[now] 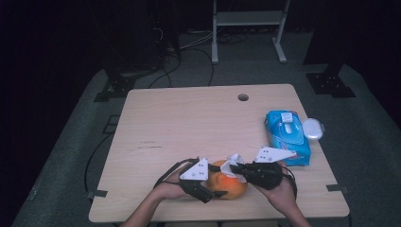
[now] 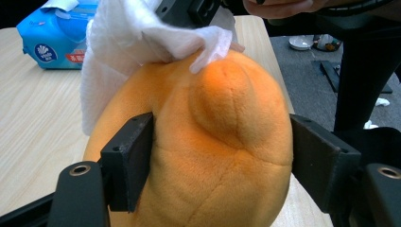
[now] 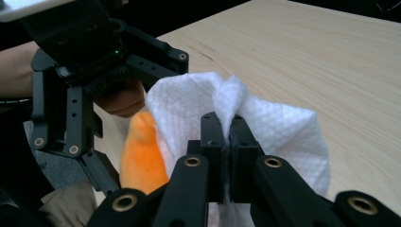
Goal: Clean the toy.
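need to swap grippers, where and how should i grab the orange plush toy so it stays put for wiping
Grip the orange plush toy across its broad rounded body, below the raised bump, one jaw on each flank, as the left gripper does now. Come from the person's side: the white wipe in the right gripper works the far top, and the soft flanks give under the pads.

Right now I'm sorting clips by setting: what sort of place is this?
Probably a lab or recording room, not a home: a bare wooden table with a cable hole, on grey carpet, with cables and dark equipment stands behind.
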Demonstrator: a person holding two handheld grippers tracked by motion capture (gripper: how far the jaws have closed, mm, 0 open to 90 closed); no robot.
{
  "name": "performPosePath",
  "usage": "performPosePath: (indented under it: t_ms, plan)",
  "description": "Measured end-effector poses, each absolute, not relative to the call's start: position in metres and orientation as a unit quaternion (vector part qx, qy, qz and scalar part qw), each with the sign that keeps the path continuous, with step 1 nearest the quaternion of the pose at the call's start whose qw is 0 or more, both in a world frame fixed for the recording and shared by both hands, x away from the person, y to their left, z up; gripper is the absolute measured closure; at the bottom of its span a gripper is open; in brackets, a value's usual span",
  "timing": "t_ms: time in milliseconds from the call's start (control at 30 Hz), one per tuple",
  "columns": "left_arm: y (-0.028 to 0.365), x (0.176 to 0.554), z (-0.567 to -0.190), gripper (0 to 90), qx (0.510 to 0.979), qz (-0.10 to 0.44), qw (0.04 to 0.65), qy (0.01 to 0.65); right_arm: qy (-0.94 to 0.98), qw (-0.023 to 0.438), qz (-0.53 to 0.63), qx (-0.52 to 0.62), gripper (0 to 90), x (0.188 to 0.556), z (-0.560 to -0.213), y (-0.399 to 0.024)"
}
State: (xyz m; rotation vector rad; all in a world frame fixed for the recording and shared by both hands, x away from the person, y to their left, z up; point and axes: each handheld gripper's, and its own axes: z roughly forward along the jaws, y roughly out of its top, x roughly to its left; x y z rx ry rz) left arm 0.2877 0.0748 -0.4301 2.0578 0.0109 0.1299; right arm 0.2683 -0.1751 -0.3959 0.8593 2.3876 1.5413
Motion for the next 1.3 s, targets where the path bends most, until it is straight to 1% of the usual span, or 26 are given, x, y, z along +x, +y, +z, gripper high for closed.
performPosePath:
  t_ms: [33, 133, 233, 400, 500, 633, 733, 867, 967, 1100, 1200, 1300]
  plan:
    - [0.075, 0.288, -0.43, 27.1, 0.856, 0.054, 0.514, 0.005, 0.8, 0.084, 0.518, 0.291, 86.1, 0.27, -0.397, -0.177]
    - [0.078, 0.29, -0.43, 27.0, 0.856, 0.052, 0.515, 0.008, 0.803, 0.101, 0.5, 0.309, 86.1, 0.276, -0.402, -0.186]
    - [0.081, 0.293, -0.43, 27.0, 0.853, 0.049, 0.52, 0.017, 0.792, 0.091, 0.504, 0.332, 86.3, 0.281, -0.407, -0.197]
    - [0.085, 0.299, -0.429, 27.2, 0.852, 0.049, 0.52, 0.033, 0.793, 0.089, 0.521, 0.303, 85.7, 0.273, -0.396, -0.189]
    - [0.089, 0.301, -0.429, 27.2, 0.852, 0.049, 0.52, 0.042, 0.795, 0.088, 0.517, 0.306, 85.8, 0.274, -0.4, -0.19]
    - [0.091, 0.304, -0.431, 27.2, 0.848, 0.043, 0.525, 0.05, 0.786, 0.085, 0.516, 0.329, 86.2, 0.283, -0.408, -0.201]
    - [0.093, 0.304, -0.432, 27.1, 0.848, 0.041, 0.525, 0.052, 0.775, 0.084, 0.525, 0.34, 86.7, 0.282, -0.406, -0.208]
    - [0.097, 0.308, -0.432, 26.9, 0.846, 0.039, 0.528, 0.064, 0.775, 0.079, 0.541, 0.318, 86.7, 0.275, -0.397, -0.201]
    - [0.1, 0.309, -0.432, 26.7, 0.846, 0.039, 0.527, 0.069, 0.787, 0.084, 0.527, 0.309, 86.7, 0.274, -0.4, -0.194]
    - [0.1, 0.31, -0.432, 26.7, 0.847, 0.045, 0.524, 0.075, 0.785, 0.073, 0.522, 0.326, 86.9, 0.281, -0.41, -0.201]
    - [0.102, 0.311, -0.433, 26.7, 0.847, 0.043, 0.525, 0.077, 0.784, 0.079, 0.518, 0.334, 86.9, 0.282, -0.409, -0.206]
    - [0.102, 0.312, -0.433, 26.1, 0.847, 0.043, 0.524, 0.08, 0.778, 0.074, 0.529, 0.331, 86.8, 0.28, -0.405, -0.205]
